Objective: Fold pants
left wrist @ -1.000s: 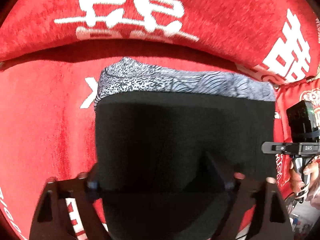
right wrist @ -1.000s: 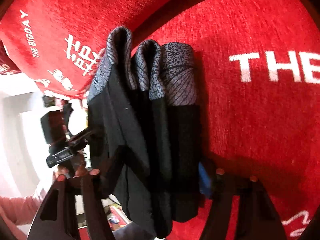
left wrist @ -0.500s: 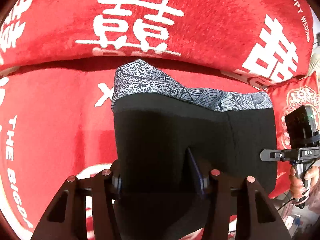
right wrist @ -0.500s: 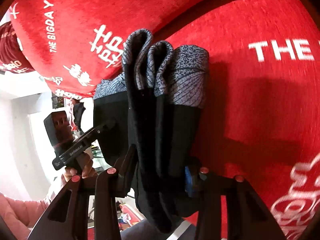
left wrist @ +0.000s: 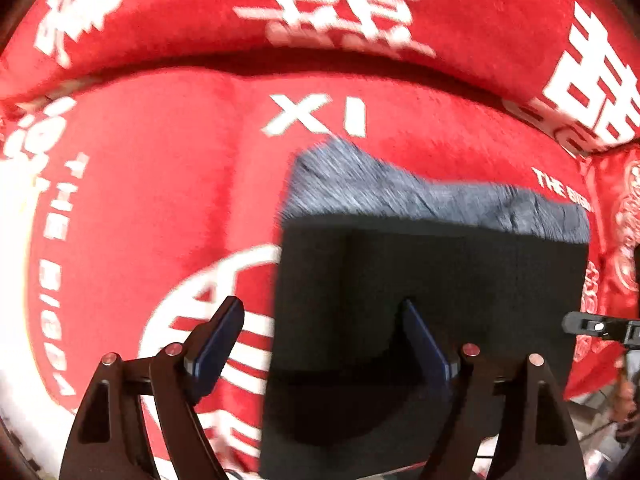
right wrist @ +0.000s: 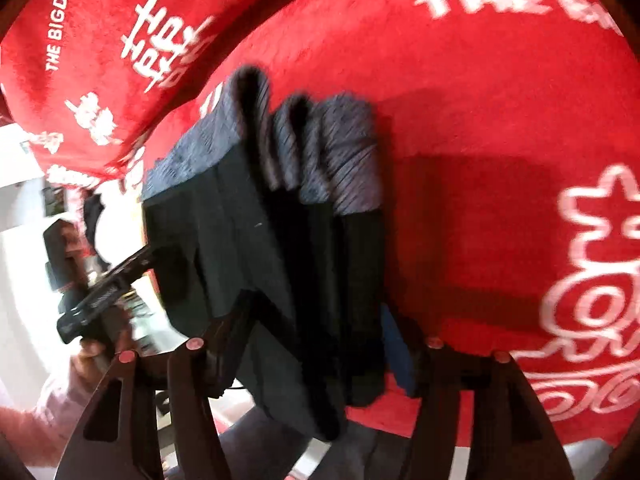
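Note:
The folded black pants (left wrist: pixel 432 280) with a grey patterned waistband (left wrist: pixel 420 196) lie on the red sofa seat (left wrist: pixel 152 208). My left gripper (left wrist: pixel 320 340) hangs over their left edge with its jaws opening: one finger is off the cloth, the other above it. In the right wrist view the folded stack (right wrist: pixel 304 248) shows its layered end. My right gripper (right wrist: pixel 316 332) straddles it, jaws opening, and the blue pad (right wrist: pixel 396 344) stands just clear of the cloth. Each gripper shows in the other's view: the right gripper (left wrist: pixel 600 326) and the left gripper (right wrist: pixel 100 292), held by a hand.
A red back cushion (left wrist: pixel 340 12) with white characters rises behind the seat. Another red printed cushion (left wrist: pixel 616 240) stands at the right end. Past the sofa's edge are a pale floor and a person's pink sleeve (right wrist: pixel 36 412).
Both grippers closed on the folded pants half a second ago and have since let go and widened. Both have drawn back and up; the pants now sit to the right in the left wrist view.

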Demonstrator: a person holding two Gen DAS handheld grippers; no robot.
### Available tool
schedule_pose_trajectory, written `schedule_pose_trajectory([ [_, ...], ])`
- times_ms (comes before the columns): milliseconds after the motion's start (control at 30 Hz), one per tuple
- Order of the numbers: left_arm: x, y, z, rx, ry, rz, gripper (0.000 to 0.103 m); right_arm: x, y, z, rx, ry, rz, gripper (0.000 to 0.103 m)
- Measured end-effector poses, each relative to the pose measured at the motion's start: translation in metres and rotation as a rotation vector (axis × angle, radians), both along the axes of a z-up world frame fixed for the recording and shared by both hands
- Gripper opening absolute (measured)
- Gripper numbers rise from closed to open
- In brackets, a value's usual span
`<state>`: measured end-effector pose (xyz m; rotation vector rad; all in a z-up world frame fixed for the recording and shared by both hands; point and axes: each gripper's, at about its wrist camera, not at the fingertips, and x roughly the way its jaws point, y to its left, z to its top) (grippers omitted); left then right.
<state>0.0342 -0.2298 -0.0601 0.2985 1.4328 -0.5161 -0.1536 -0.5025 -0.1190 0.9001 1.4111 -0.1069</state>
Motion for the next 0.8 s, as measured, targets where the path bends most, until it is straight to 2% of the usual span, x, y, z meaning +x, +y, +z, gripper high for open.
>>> schedule_pose_trajectory([
  [33, 0.003, 0.000, 0.008, -0.007, -0.022, 0.006, 0.082, 0.000, -0.003, 0.006, -0.034, 0.000, -0.007, 0.065],
  [67, 0.006, -0.001, 0.016, -0.021, -0.038, 0.008, 0.082, 0.002, -0.006, 0.015, -0.068, -0.007, -0.009, 0.055],
  [100, 0.008, -0.005, 0.028, -0.050, -0.056, 0.002, 0.082, 0.006, -0.009, 0.023, -0.094, -0.023, -0.005, 0.031],
  [133, 0.010, -0.009, 0.035, -0.070, -0.065, -0.007, 0.082, 0.012, -0.010, 0.033, -0.119, -0.042, 0.007, 0.022],
  [167, 0.010, -0.016, 0.043, -0.102, -0.067, -0.027, 0.082, 0.018, -0.011, 0.040, -0.134, -0.058, 0.014, 0.018],
  [233, 0.007, -0.032, 0.047, -0.143, -0.056, -0.072, 0.082, 0.036, -0.005, 0.057, -0.162, -0.124, 0.048, 0.018],
  [300, 0.003, -0.048, 0.040, -0.136, -0.060, -0.111, 0.082, 0.050, 0.002, 0.059, -0.171, -0.154, 0.089, 0.018],
  [367, 0.001, -0.060, 0.020, -0.098, -0.060, -0.112, 0.082, 0.063, 0.010, 0.053, -0.194, -0.146, 0.125, 0.018],
  [433, 0.004, -0.059, -0.006, -0.060, -0.034, -0.077, 0.082, 0.073, 0.017, 0.035, -0.220, -0.100, 0.167, 0.018],
  [500, 0.005, -0.058, -0.020, -0.047, -0.034, -0.063, 0.082, 0.069, 0.015, 0.023, -0.221, -0.091, 0.185, 0.018],
  [633, 0.005, -0.063, -0.024, -0.035, -0.044, -0.057, 0.092, 0.074, 0.014, 0.014, -0.238, -0.119, 0.213, 0.017],
  [800, -0.002, -0.065, -0.011, 0.011, -0.049, -0.049, 0.092, 0.063, 0.012, 0.017, -0.200, -0.098, 0.177, 0.017],
])
